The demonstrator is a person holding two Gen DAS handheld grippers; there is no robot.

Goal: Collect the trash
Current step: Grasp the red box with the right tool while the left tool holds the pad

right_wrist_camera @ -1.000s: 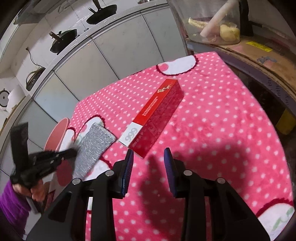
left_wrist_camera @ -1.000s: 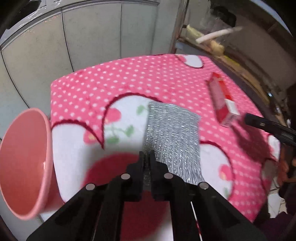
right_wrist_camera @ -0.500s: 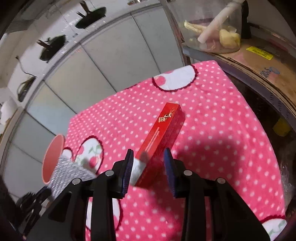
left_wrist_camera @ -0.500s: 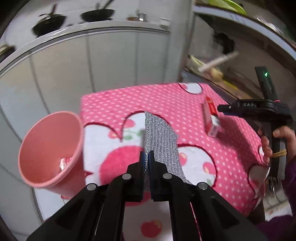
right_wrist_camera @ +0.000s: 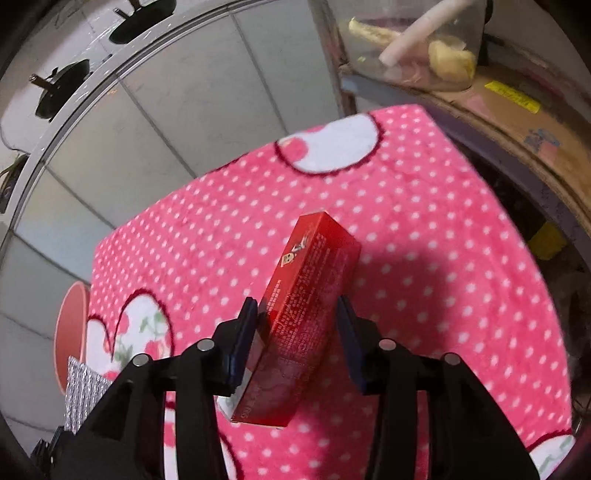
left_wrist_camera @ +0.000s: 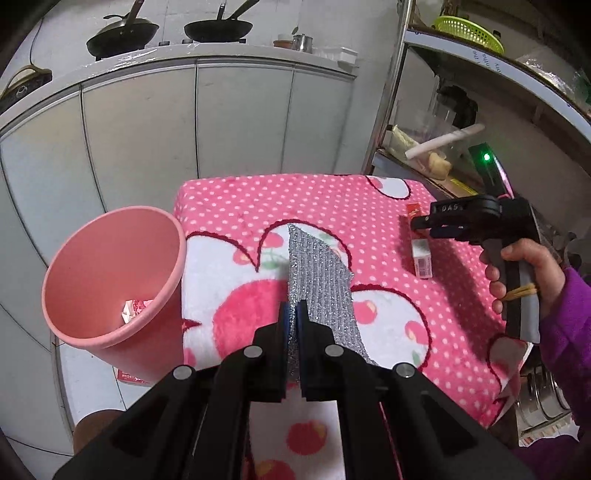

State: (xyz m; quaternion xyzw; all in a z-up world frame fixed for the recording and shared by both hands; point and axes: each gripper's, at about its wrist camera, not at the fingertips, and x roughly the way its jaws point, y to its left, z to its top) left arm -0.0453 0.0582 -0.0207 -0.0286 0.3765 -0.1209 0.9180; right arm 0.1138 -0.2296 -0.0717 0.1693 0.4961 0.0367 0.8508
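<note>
My left gripper (left_wrist_camera: 291,314) is shut on the near edge of a silver foil sheet (left_wrist_camera: 317,273) and holds it lifted above the pink dotted cloth (left_wrist_camera: 332,199). The sheet also shows in the right wrist view (right_wrist_camera: 83,391). A pink bin (left_wrist_camera: 110,280) stands left of the table with scraps inside; its rim shows in the right wrist view (right_wrist_camera: 70,328). My right gripper (right_wrist_camera: 297,328) is open, its jaws on either side of a red carton (right_wrist_camera: 306,314) that lies on the cloth. In the left wrist view the right gripper (left_wrist_camera: 436,225) is over the carton (left_wrist_camera: 419,247).
Grey cabinet doors (left_wrist_camera: 221,122) stand behind the table, with pans (left_wrist_camera: 218,27) on the counter above. A metal shelf rack (left_wrist_camera: 480,92) with a clear container (right_wrist_camera: 413,40) stands at the right. A brown stool (left_wrist_camera: 96,424) is below the bin.
My left gripper has lifted the foil sheet and drawn back, so the bin shows more. My right gripper has moved forward so its open jaws now straddle the red carton.
</note>
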